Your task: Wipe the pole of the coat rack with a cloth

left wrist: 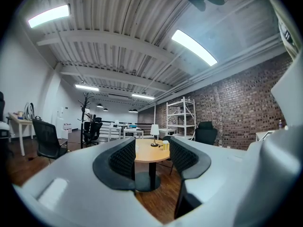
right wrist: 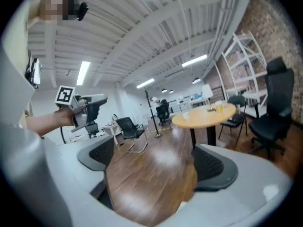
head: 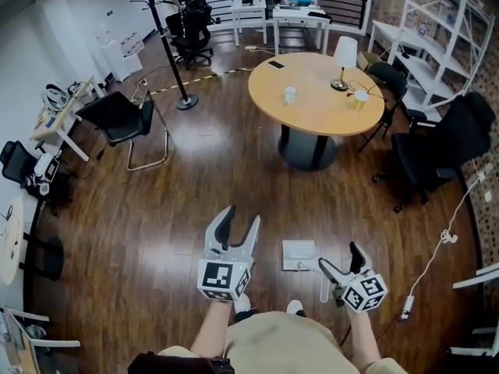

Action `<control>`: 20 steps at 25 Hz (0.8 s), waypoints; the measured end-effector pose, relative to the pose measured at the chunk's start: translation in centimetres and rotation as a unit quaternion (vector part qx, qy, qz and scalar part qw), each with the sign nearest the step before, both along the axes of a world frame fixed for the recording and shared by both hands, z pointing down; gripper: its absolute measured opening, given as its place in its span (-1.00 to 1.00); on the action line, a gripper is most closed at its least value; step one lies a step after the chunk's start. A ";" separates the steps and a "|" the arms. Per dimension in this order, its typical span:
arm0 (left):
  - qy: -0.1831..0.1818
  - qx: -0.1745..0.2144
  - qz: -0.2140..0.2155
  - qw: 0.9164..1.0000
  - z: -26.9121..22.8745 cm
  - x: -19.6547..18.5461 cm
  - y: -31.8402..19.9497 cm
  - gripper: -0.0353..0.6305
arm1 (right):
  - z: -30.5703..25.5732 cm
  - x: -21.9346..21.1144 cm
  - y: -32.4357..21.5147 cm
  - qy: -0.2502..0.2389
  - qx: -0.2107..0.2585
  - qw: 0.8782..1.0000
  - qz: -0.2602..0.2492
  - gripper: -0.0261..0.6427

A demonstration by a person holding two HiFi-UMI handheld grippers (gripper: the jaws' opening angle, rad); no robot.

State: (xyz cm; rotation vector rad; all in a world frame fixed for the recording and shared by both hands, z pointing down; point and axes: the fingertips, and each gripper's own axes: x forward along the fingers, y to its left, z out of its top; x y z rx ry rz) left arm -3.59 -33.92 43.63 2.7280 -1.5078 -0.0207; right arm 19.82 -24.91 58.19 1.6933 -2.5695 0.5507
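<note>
The black coat rack (head: 166, 41) stands far off at the back left, with its round base (head: 187, 103) on the wood floor. It also shows as a small shape in the left gripper view as the coat rack (left wrist: 85, 119) and in the right gripper view as the coat rack (right wrist: 151, 112). I see no cloth in either gripper. My left gripper (head: 239, 224) is open and empty, held low in front of the person. My right gripper (head: 343, 262) is also open and empty, to the left gripper's right. Both are several steps from the rack.
A round wooden table (head: 316, 92) with cups and a lamp stands ahead right, with black chairs (head: 437, 150) around it. Another black chair (head: 125, 119) is near the rack. A white flat object (head: 299, 254) lies on the floor between the grippers. Desks line the left wall.
</note>
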 end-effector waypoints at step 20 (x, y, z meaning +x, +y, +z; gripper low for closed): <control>-0.022 0.044 -0.086 0.995 -3.6 -3.2 -0.8 -0.07 | -22.3 -3.8 -6.8 0.105 0.248 0.957 0.109 0.52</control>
